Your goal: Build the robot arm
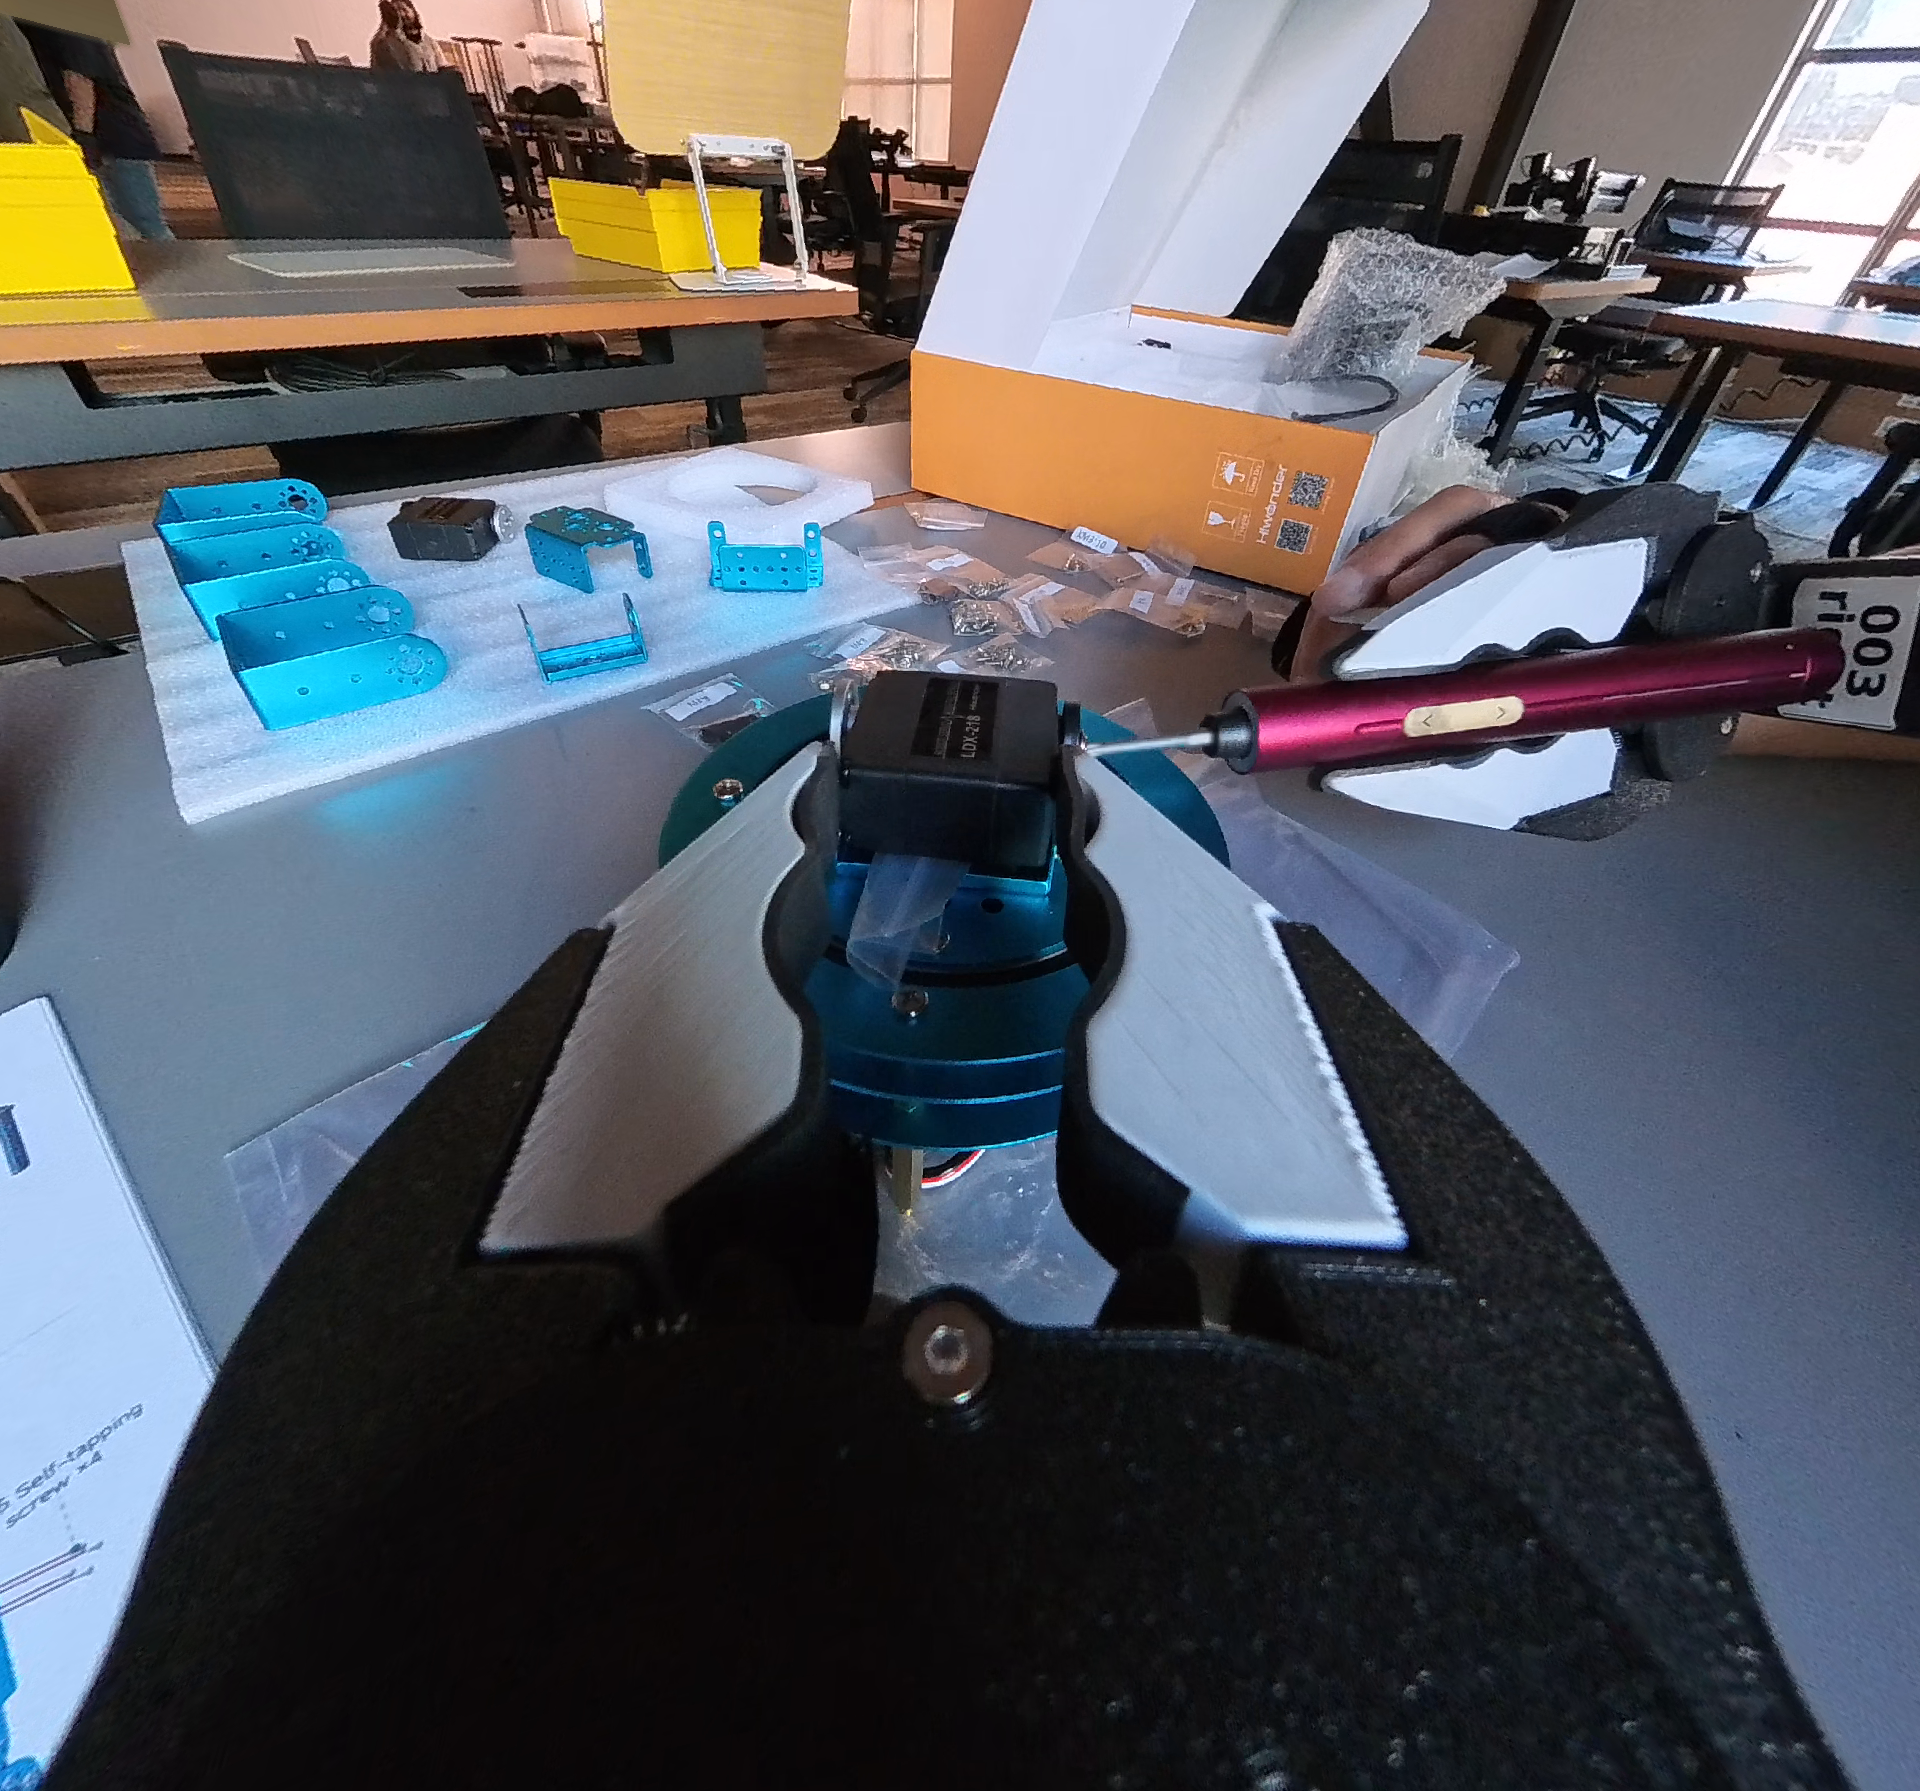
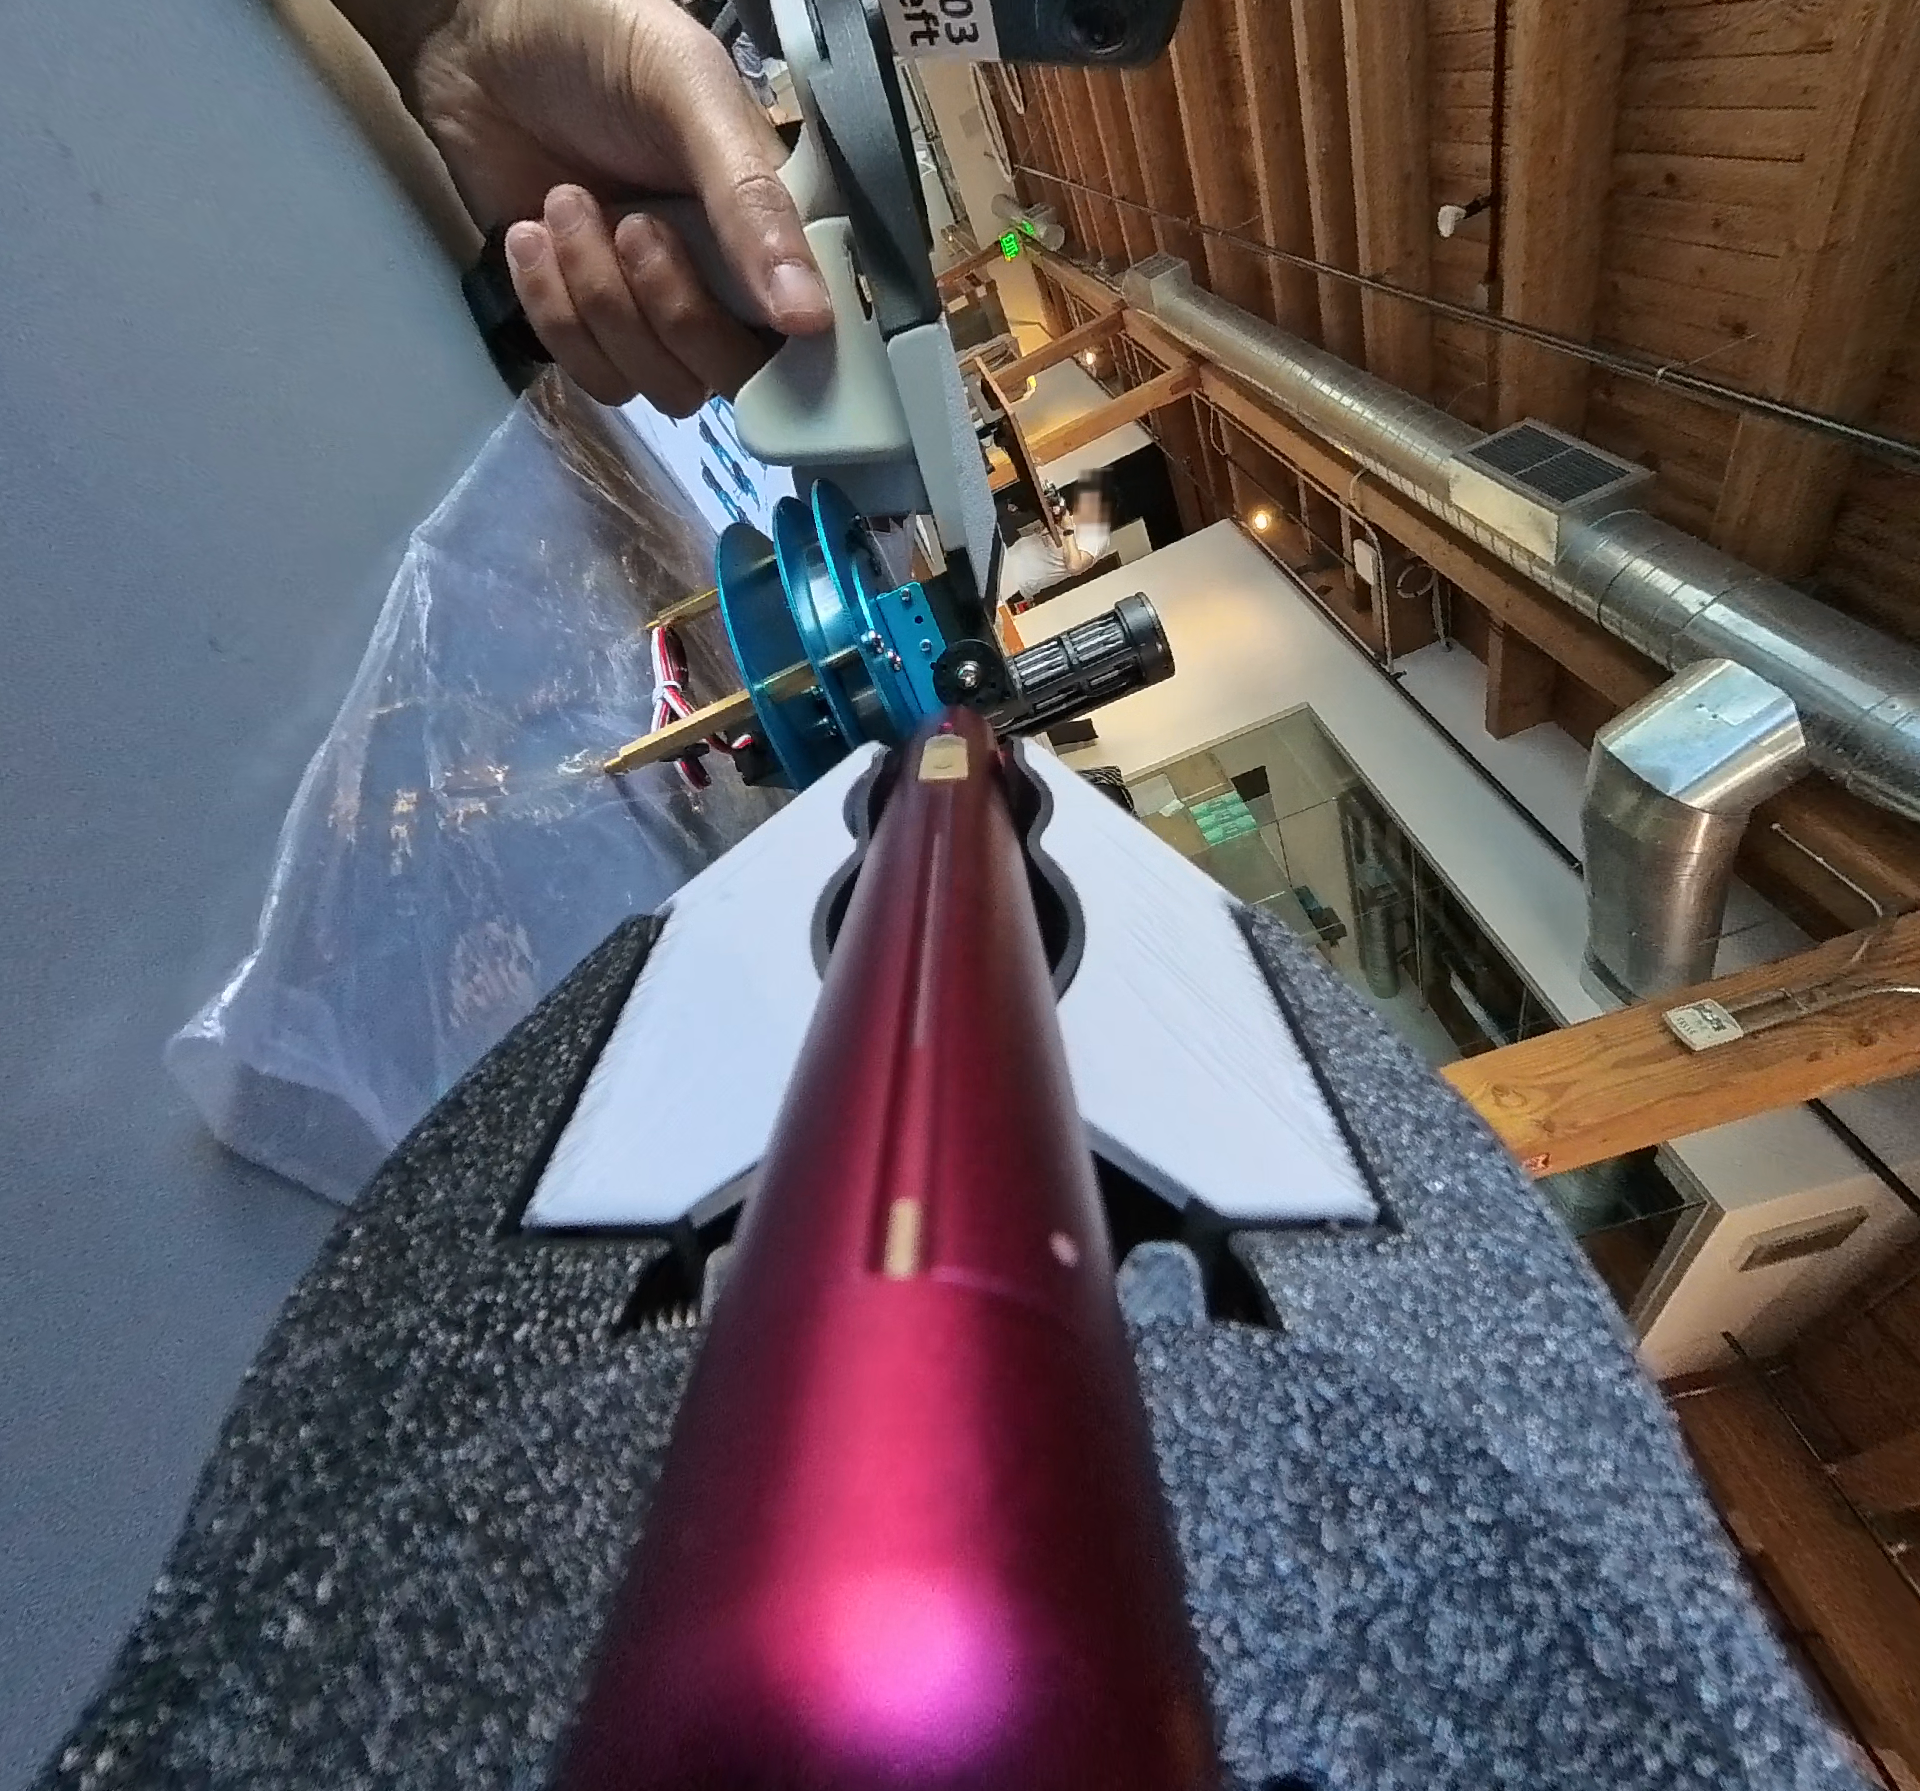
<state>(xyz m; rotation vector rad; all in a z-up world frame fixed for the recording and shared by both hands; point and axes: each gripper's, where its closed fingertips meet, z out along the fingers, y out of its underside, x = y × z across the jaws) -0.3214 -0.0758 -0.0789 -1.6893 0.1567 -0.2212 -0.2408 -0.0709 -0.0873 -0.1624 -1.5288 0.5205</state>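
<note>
My left gripper [image 1: 948, 765] is shut on a black servo [image 1: 940, 754] that sits in a blue bracket on a round blue base [image 1: 940, 1035]. My right gripper [image 2: 951, 754] is shut on a magenta electric screwdriver [image 2: 914, 1170]. In the left wrist view the screwdriver [image 1: 1517, 713] comes in from the right, and its thin bit touches the right side of the servo beside my right fingertip. In the right wrist view the blue base [image 2: 800, 640] and the left gripper [image 2: 894, 391], held by a hand [image 2: 613, 183], are just ahead of the screwdriver's tip.
A white foam sheet [image 1: 312, 702] at the left holds several blue brackets [image 1: 301, 598] and a second black servo [image 1: 442, 531]. Small screw bags [image 1: 987, 609] lie behind the base. An open orange-and-white box [image 1: 1174, 453] stands at the back right. A clear plastic bag [image 2: 416, 806] lies under the base. A printed sheet [image 1: 73, 1326] lies at the front left.
</note>
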